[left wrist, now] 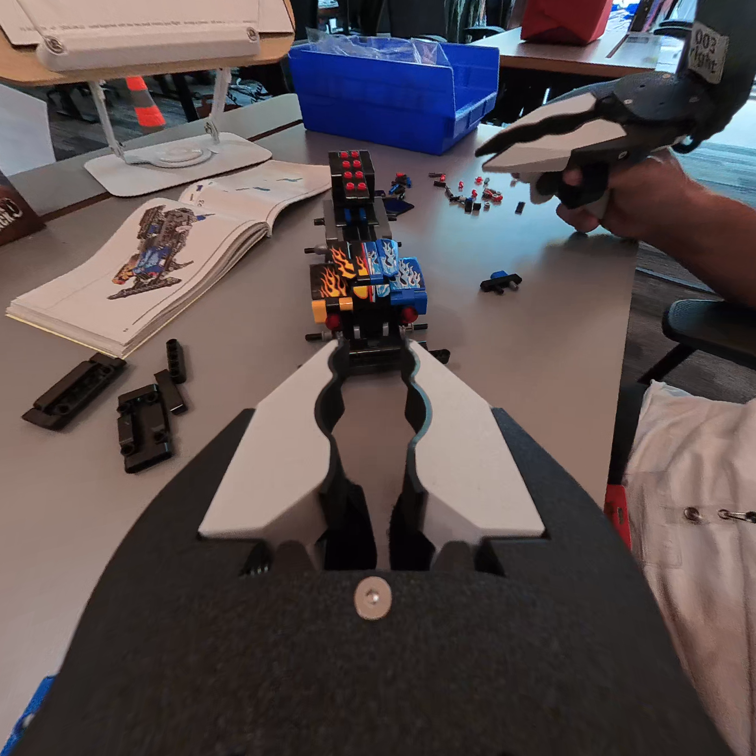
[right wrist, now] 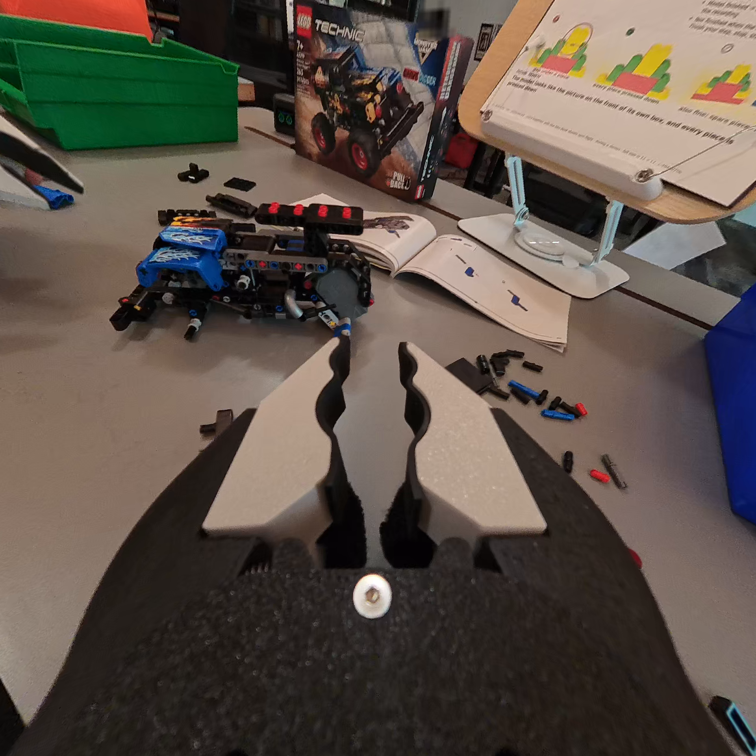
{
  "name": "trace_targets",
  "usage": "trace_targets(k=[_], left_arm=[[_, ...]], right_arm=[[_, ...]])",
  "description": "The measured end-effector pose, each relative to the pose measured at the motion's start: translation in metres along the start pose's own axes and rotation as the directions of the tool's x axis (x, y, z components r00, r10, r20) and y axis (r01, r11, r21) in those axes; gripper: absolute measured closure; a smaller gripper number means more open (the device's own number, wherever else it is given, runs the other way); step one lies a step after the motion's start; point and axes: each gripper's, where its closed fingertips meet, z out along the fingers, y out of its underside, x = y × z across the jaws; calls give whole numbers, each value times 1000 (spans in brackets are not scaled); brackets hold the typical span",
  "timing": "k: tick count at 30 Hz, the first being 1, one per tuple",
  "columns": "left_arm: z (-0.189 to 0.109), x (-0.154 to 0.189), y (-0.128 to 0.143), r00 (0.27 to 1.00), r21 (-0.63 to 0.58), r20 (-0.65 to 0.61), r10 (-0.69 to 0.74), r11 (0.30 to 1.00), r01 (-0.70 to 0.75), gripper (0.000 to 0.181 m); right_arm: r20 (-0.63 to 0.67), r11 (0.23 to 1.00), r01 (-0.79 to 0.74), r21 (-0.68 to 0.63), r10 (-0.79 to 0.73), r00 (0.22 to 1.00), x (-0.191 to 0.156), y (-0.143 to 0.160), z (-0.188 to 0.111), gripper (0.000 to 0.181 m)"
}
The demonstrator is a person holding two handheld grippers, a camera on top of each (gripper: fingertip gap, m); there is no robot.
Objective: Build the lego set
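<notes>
Nearest the cameras, both tools are empty and part open. The right tool (right wrist: 374, 347) hovers over the grey counter (right wrist: 122, 409), its tips just short of the rear of the half-built truck (right wrist: 253, 270). The left tool (left wrist: 374, 347) seems in its own view to frame the truck's front end. The right wrist view, though, shows it off to the side and apart from the truck, so it probably grips nothing.

The truck lies on the middle of the counter, without wheels, with flame-printed blue and black panels on its hood. Loose pins (right wrist: 532, 397) lie just to the right of the right tool, and black panels (left wrist: 143, 425) lie to the left tool's left.

The step in hand looks like fetching the next part. It would go best with one pin picked squarely across its length while the left tool steadies the frame low at the front, clear of the decorated panels.

Farther off, the open booklet (right wrist: 470, 278) shows diagrams. Behind it are the set's box (right wrist: 368, 102), with a brand logo and a truck picture, and a printed sheet (right wrist: 634, 82) on a stand. A cloth tag (left wrist: 705, 53) on the right tool also bears writing. Green bins (right wrist: 102, 90) and a blue bin (left wrist: 392, 90) stand at the back.
</notes>
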Motion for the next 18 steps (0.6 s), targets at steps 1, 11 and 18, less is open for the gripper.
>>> trace_targets(k=[1, 11, 18], left_arm=[[2, 0, 2, 1000, -13, -8, -7, 1000, 7, 158], [3, 2, 3, 1000, -25, -21, -7, 1000, 6, 155], [5, 4, 6, 1000, -44, -27, 1, 999, -3, 155]], right_arm=[[-3, 1000, -1, 11, 1, 1000, 2, -1, -1, 159], [48, 997, -74, 31, 73, 996, 5, -3, -3, 157], [104, 988, -151, 36, 146, 984, 6, -4, -4, 156]])
